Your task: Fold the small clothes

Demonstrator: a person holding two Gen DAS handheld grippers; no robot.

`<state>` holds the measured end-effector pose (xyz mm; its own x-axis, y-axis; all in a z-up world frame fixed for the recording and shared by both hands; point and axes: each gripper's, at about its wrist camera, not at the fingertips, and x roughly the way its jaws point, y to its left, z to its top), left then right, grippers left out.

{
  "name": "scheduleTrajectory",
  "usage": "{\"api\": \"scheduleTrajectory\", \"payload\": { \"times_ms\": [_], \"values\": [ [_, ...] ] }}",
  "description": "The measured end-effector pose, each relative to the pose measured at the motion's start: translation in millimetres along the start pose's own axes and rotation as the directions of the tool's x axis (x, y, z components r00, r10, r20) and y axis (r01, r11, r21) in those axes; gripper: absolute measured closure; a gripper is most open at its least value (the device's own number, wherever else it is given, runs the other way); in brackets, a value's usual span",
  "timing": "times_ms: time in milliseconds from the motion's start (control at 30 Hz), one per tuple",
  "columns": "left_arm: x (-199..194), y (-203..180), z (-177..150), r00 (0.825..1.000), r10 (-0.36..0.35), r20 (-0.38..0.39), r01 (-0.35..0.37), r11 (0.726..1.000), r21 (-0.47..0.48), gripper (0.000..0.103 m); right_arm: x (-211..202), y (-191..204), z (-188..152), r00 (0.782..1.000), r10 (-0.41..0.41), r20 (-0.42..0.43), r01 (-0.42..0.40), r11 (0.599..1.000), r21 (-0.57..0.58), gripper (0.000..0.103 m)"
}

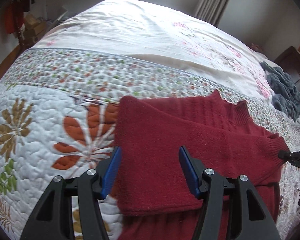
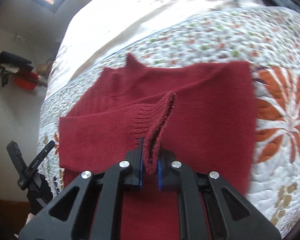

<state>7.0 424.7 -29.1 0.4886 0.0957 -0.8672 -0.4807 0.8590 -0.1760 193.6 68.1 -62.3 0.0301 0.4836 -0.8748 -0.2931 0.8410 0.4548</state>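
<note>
Sweater (image 1: 170,140) lay on the quilted bed (image 1: 40,120), partly folded. Right claw (image 2: 150,166) pinched its ribbed sleeve cuff (image 2: 160,120), sleeve running leftward across the body. Left claw (image 1: 150,170) hovered wide, empty, over the folded edge. Grey garment (image 1: 286,92) lay farther off.
</note>
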Motion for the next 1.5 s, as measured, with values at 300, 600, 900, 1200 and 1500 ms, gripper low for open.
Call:
{"api": "scheduleTrajectory", "payload": {
  "times_ms": [300,600,900,1200,1500],
  "values": [
    [51,-15,-15,0.991,0.087,-0.1,-0.081,0.994,0.069,0.043,35,-42,-13,0.994,-0.087,-0.066,0.09,0.995,0.036,0.094],
    [19,-33,-4,0.998,0.042,-0.048,-0.038,0.997,0.07,0.043,-4,-31,-11,0.997,-0.069,0.017,0.069,0.997,0.02,0.089],
    [31,-68,-13,0.996,0.004,-0.088,0.009,0.99,0.144,0.043,0,-1,-13,0.999,-0.038,0.004,0.038,0.998,-0.059,0.089],
    [52,-50,-27,0.992,0.017,-0.127,-0.003,0.994,0.11,0.04,30,-48,-38,0.997,-0.046,-0.067,0.05,0.997,0.062,0.092],
    [49,-54,-23,0.989,0.049,-0.136,-0.039,0.997,0.074,0.039,16,-41,-42,0.998,-0.048,-0.027,0.049,0.998,0.045,0.084]
  ]
}}
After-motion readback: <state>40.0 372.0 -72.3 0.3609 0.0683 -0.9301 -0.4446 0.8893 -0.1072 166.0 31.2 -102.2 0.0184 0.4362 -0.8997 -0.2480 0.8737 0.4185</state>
